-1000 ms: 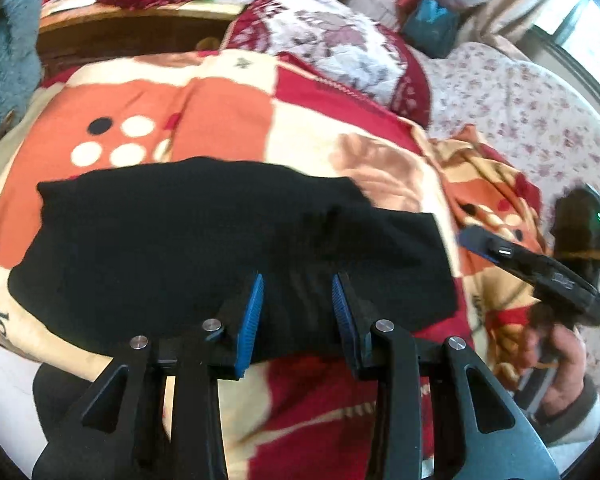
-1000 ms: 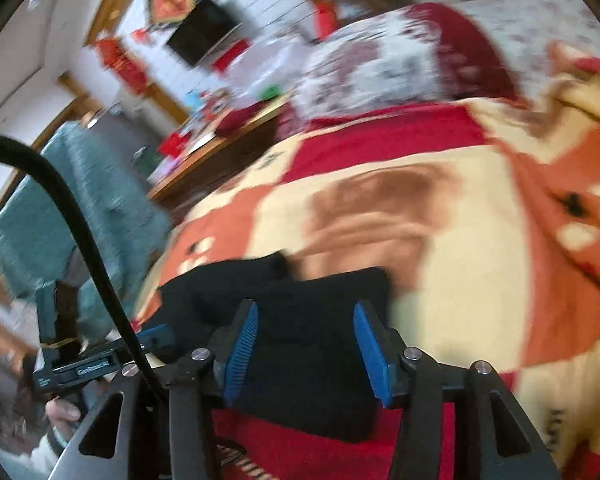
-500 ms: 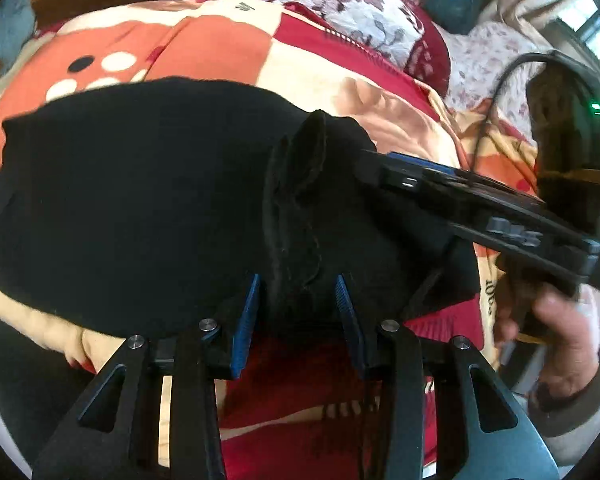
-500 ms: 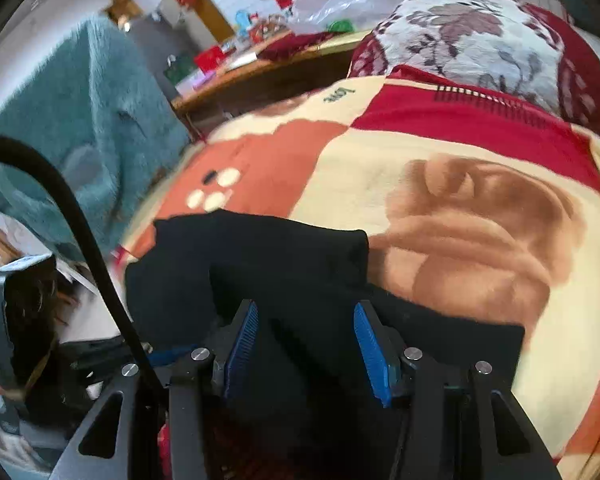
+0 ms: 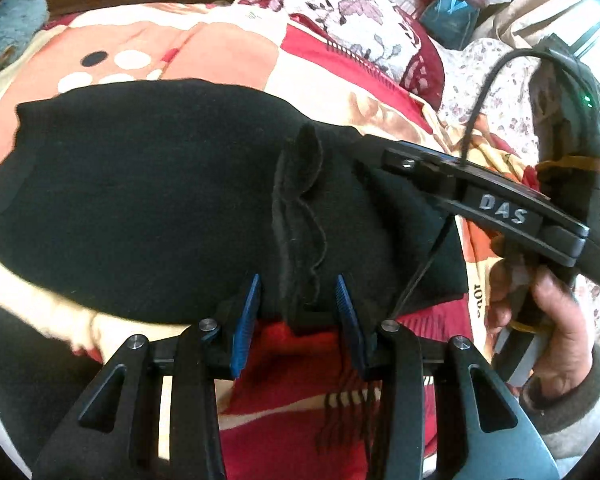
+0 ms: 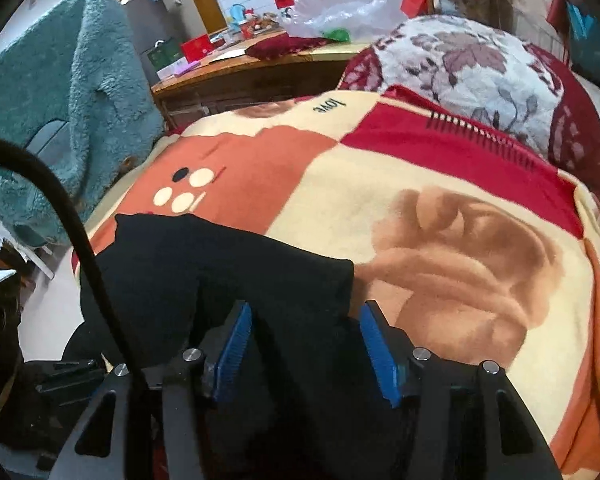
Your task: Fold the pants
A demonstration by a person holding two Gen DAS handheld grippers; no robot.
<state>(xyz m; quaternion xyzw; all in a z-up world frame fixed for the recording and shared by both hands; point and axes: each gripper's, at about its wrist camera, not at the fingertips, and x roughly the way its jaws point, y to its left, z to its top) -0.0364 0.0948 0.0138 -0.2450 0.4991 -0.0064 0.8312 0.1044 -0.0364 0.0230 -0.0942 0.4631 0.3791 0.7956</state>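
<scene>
The black pants [image 5: 148, 200] lie across the near part of a patterned blanket [image 5: 228, 56] on a bed, folded into a broad dark slab whose far edge runs in a curve below the orange patch with white dots. Its left end reaches the blanket's left edge, and its right end stops short of the crumpled blanket fold on the right. A bunched ridge of fabric stands up from the near edge, toward the right. The left gripper [image 5: 298, 312] straddles that ridge with its blue pads set apart; the cloth sits between them, but I cannot tell whether they press on it. The right gripper [image 6: 304, 344], held by a hand [image 5: 548, 320] with a grey cuff, reaches in from the right and hangs over the right part of the pants. Its jaws are opening, with black fabric between the pads and a gap showing at the right pad. Beyond the pants, the blanket lies bare up to a floral pillow [image 6: 468, 64]. A teal fleece [image 6: 64, 92] hangs at the left, and a cluttered wooden table [image 6: 236, 68] stands behind the bed.
</scene>
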